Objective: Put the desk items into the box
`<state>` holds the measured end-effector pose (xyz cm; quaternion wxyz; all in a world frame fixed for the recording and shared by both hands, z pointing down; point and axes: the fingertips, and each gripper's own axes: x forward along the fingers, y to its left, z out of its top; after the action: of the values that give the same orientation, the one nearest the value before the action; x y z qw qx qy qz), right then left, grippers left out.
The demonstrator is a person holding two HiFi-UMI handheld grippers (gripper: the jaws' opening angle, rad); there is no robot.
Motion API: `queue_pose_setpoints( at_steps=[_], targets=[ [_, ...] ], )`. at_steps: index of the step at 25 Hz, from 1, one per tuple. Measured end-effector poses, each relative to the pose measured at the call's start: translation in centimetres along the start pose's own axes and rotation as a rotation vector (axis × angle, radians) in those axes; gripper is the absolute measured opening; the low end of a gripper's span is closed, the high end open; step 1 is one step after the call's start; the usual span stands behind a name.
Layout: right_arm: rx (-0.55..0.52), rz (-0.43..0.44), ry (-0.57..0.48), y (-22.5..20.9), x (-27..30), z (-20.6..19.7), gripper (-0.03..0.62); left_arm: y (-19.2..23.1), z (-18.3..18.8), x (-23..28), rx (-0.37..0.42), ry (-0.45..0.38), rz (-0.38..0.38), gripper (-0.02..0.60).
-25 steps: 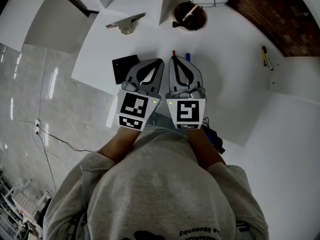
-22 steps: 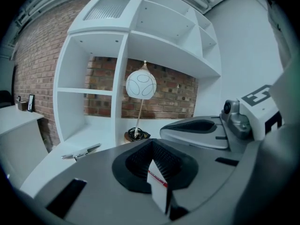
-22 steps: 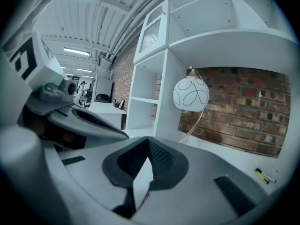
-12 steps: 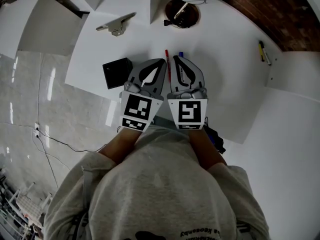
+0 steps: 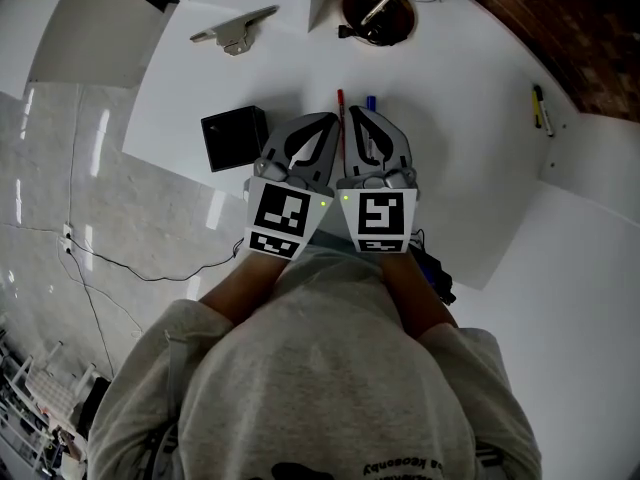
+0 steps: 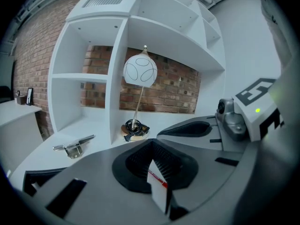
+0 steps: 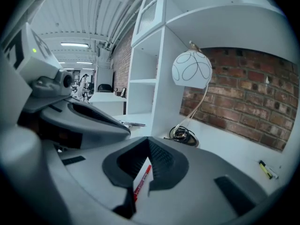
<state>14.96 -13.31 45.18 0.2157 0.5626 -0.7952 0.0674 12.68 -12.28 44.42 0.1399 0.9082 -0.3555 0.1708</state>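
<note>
My two grippers hang side by side over the white desk (image 5: pixel 450 168), both shut and holding nothing. The left gripper (image 5: pixel 328 119) points at the desk's back; its closed tips (image 6: pixel 151 142) show in the left gripper view. The right gripper (image 5: pixel 355 112) sits close beside it, tips together (image 7: pixel 149 140). A red pen (image 5: pixel 341 101) and a blue pen (image 5: pixel 371 102) lie just beyond the tips; the red pen (image 7: pixel 140 181) shows under the right jaws. A black box (image 5: pixel 235 138) stands left of the left gripper. A yellow-and-black marker (image 5: pixel 541 110) lies at the far right.
A metal clip (image 5: pixel 235 33) lies at the back left near a white shelf divider (image 6: pixel 117 83). A lamp base with coiled cable (image 5: pixel 378 12) stands at the back, with its round white shade (image 6: pixel 140 70) above. The brick wall (image 7: pixel 243 102) runs behind. The desk's left edge drops to a tiled floor (image 5: pixel 60 198).
Both grippers stay shut and side by side. The view has shifted a little, so the pens and the black box show more fully next to the tips.
</note>
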Motion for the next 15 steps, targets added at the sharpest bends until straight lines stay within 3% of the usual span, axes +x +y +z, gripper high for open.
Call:
queue_pose_setpoints(
  at_steps=[7,15],
  targets=[
    [0.016,0.038,0.109,0.2,1.9,-3.0,0.017,1.1,-2.0,0.5,-0.049,0.039,0.038,0.003],
    [0.042,0.083,0.284,0.9,3.7,-6.5,0.017,1.5,-2.8,0.9,-0.052,0.059,0.052,0.003]
  ],
)
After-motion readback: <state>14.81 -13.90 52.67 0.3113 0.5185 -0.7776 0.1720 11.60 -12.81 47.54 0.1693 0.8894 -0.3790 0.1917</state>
